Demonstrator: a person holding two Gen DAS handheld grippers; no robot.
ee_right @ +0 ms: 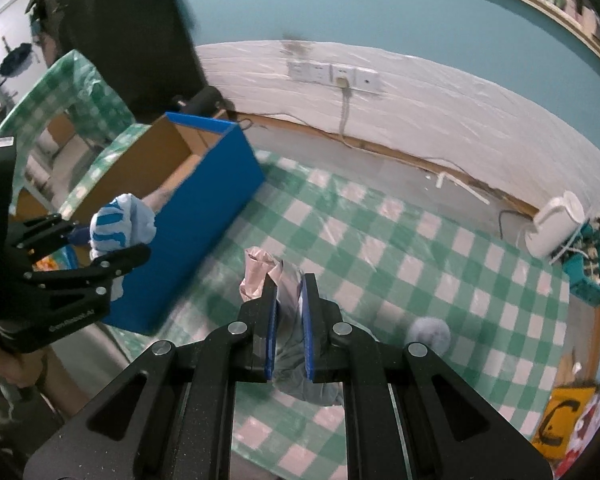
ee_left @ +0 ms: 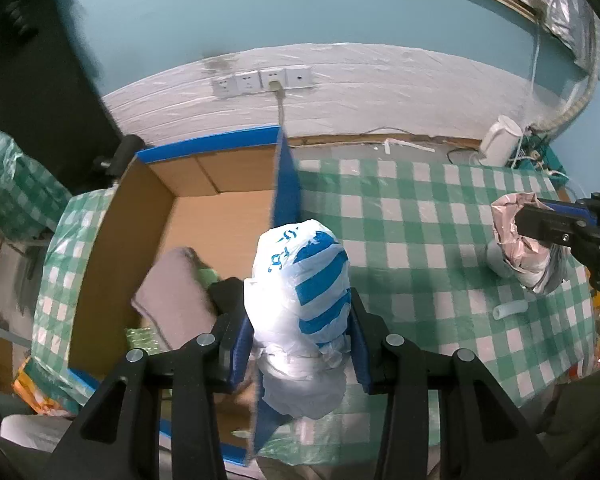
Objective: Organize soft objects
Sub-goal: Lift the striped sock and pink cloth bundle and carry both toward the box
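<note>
Two hand-held claws worked over a tabletop [ee_right: 440, 264] covered in green-and-white checked plastic, each carrying a bundled plastic bag. The left claw [ee_left: 300, 336], its blue pads partly apart, was clamped on a white bag with blue stripes [ee_left: 300, 280], held right at the blue wall of an open cardboard box [ee_left: 220, 216]; from the right wrist camera the same bundle [ee_right: 116, 228] appeared at the near rim of the box [ee_right: 204, 208]. Inside the box lay a folded greyish-pink cloth [ee_left: 176, 300], with something pale green beside it that the blur made hard to identify. The right claw [ee_right: 290, 292], closed almost fully, pinched a crumpled pink and grey bag [ee_right: 260, 272] clear of the tabletop, well to the right of the box; the left wrist camera caught that claw [ee_left: 540, 232] and its bag [ee_left: 516, 240] at the frame's right edge. A pale grey round object [ee_right: 428, 334] sat on the tabletop near the right claw, and a short white tube [ee_left: 510, 310] lay on the checks closer to the front edge. Toward the far right corner stood a white kettle [ee_left: 500, 140] beside a tangle of cords, and a row of wall sockets [ee_left: 260, 80] with one plug in place ran along the white lower wall.
</note>
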